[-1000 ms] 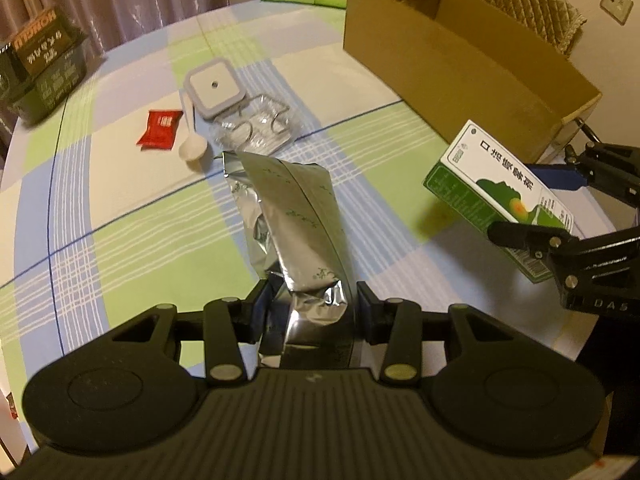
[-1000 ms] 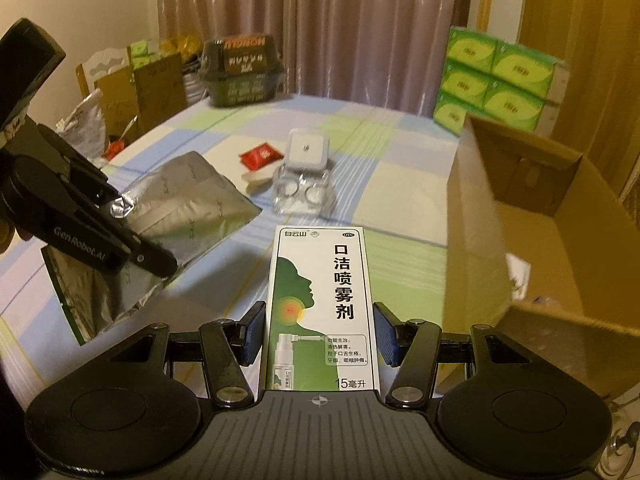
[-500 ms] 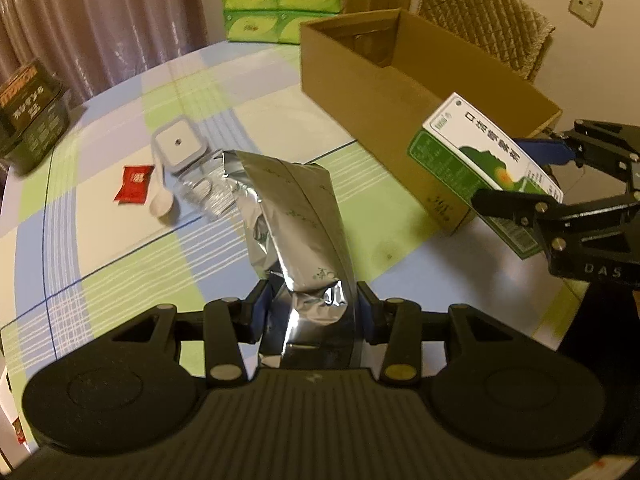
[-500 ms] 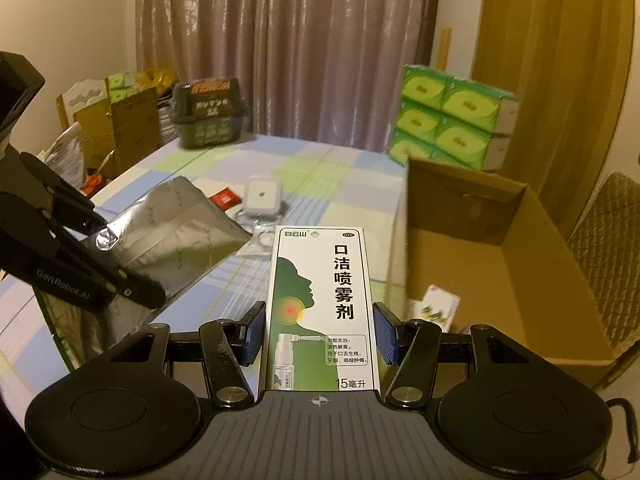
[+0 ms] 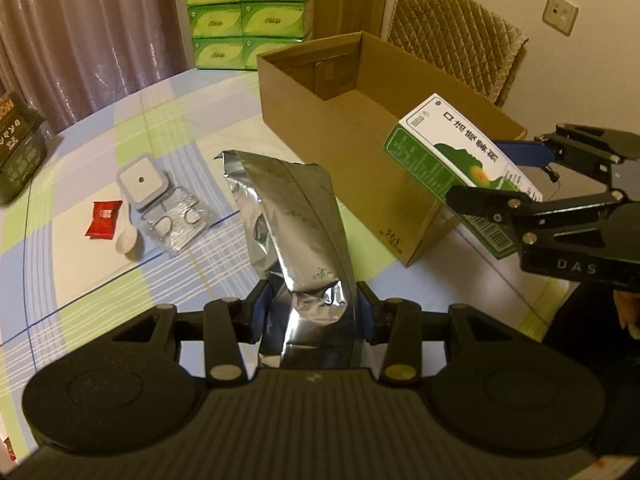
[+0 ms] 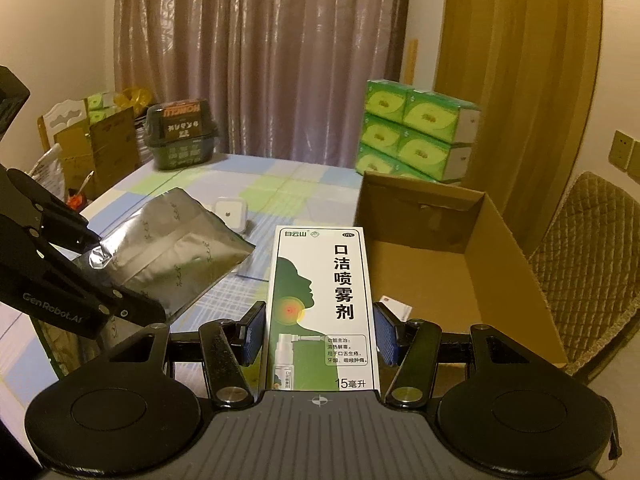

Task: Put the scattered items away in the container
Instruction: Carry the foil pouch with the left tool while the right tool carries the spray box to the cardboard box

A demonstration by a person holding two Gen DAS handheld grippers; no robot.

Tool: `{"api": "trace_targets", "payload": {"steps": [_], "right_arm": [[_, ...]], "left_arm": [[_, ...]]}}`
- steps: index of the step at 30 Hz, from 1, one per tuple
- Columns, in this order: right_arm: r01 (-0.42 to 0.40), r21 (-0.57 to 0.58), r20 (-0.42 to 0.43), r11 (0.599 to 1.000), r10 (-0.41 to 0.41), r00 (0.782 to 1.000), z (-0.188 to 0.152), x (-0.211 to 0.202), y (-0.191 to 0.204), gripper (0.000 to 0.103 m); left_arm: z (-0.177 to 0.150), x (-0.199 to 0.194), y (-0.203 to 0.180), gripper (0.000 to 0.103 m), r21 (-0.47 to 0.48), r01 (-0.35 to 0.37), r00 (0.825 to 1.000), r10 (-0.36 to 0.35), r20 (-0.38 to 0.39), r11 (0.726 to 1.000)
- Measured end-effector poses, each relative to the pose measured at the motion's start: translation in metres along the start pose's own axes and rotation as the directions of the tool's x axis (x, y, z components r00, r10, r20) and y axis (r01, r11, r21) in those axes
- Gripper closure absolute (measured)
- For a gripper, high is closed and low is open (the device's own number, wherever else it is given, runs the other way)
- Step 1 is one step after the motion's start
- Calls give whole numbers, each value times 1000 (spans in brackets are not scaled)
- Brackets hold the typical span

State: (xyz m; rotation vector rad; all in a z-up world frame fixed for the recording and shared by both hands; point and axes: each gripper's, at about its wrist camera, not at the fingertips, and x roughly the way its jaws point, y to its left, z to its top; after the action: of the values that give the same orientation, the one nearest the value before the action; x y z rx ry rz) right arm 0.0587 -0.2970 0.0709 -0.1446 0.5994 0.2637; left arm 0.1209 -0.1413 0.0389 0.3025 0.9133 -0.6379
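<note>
My left gripper (image 5: 310, 314) is shut on a silver foil pouch (image 5: 288, 216), held above the table; the pouch also shows in the right wrist view (image 6: 168, 252). My right gripper (image 6: 320, 332) is shut on a green and white spray box (image 6: 324, 300), held at the near corner of the open cardboard box (image 6: 500, 240). The spray box (image 5: 452, 160) and cardboard box (image 5: 344, 136) show in the left wrist view too. A small white item (image 6: 398, 308) lies inside the cardboard box.
On the checked tablecloth lie a white square device (image 5: 141, 179), a red sachet (image 5: 103, 219), a white spoon (image 5: 127, 240) and a clear plastic pack (image 5: 176, 222). A dark green basket (image 6: 182, 140) stands at the far edge. Green tissue packs (image 6: 416, 136) and a chair (image 5: 456, 40) stand behind the box.
Both grippers have risen and moved toward the cardboard box with their loads. The spray box now reaches the box's near corner, and the box's inside has come into view.
</note>
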Motion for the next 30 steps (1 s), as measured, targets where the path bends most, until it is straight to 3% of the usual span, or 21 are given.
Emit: {"api": "trace_targets", "payload": {"steps": [16,30], "right_arm": [[60,52,20,997,-61,998,6,-15,-43,50],[122,88,26,989,-125,992,15,-16,-94,50]], "left_arm": [[34,5,-34,64,-29,56,997,-54,49,998],[82,19,-65,64,-45,118,989,-113,95,992]]}}
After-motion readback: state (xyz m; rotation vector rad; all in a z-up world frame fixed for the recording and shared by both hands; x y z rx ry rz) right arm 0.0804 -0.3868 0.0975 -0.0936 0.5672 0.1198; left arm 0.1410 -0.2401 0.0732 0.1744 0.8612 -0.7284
